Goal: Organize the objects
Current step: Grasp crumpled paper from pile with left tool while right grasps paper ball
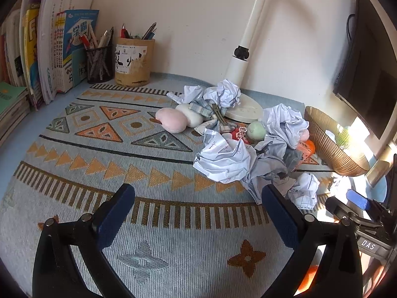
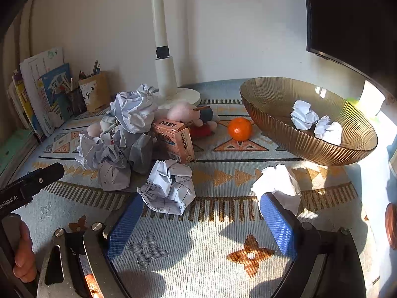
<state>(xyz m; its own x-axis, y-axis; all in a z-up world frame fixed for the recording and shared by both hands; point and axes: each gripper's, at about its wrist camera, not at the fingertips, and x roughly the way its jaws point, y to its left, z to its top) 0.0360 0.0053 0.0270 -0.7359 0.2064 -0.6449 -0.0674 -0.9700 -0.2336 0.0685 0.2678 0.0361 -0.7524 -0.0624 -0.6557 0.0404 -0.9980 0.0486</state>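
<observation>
Both tools have black arms with silver bolts and blue ribbed pads. The right tool (image 2: 198, 226) looks steel-plated on one arm; the left tool (image 1: 198, 213) all black.

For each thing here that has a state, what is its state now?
Left gripper: jaws open, empty.
Right gripper: jaws open, empty.
Bowl: upright, two paper balls inside.
Carton: lying on its side.
Orange: loose on the cloth.
Pen cup: upright, holding pens.

home study desk: schoolbooks (image 1: 49, 49), pen holders (image 1: 134, 60), desk lamp (image 1: 248, 49), monitor (image 1: 367, 69).
</observation>
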